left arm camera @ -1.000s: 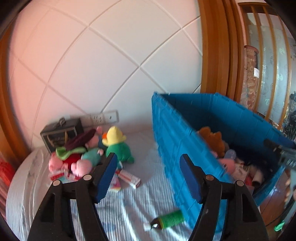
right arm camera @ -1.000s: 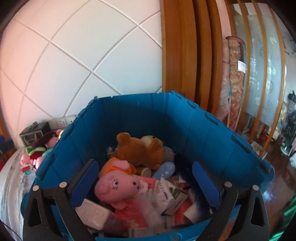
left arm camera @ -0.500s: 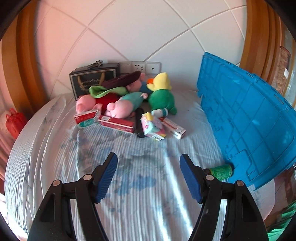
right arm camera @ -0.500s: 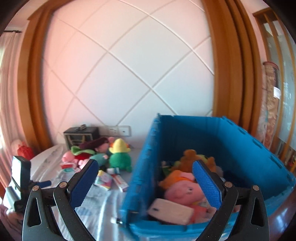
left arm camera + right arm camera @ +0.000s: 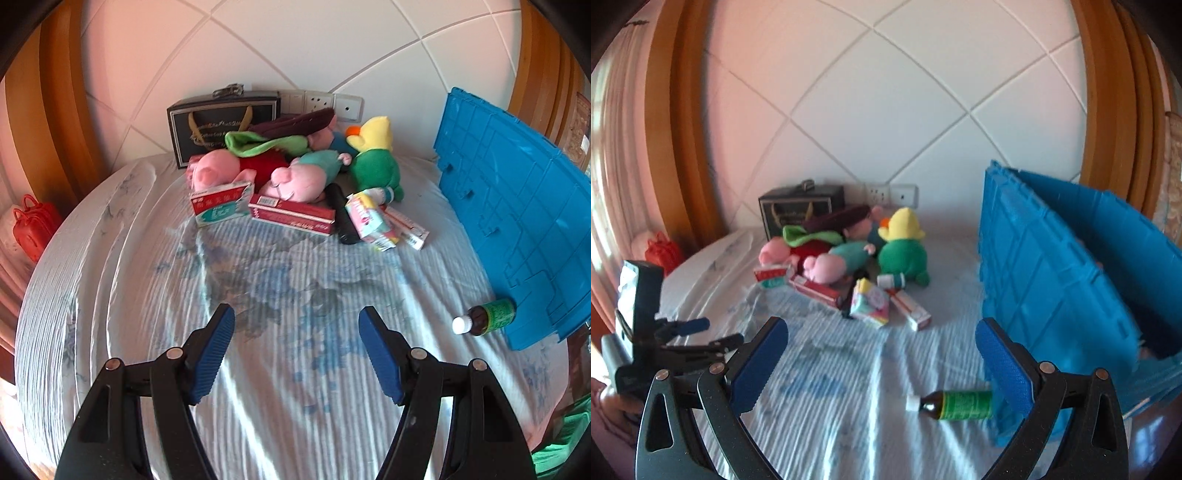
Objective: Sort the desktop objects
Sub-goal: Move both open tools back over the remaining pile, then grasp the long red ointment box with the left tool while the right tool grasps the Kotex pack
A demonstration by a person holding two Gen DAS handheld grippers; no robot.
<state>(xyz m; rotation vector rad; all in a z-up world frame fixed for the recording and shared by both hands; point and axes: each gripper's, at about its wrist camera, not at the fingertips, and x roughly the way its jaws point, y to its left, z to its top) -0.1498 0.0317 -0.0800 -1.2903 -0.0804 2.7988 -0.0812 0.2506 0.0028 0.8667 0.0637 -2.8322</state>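
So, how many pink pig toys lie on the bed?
2 clearly: one pig in red at the pile's left, one pig in teal beside it. A third may be hidden under the green cloth.

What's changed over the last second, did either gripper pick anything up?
No pickup. The right hand-held gripper swung left, away from over the blue crate, and now faces the toy pile. The left hand-held gripper turned left too, from the crate toward the pile and boxes. Both stayed open and empty. The green bottle still lies beside the crate.
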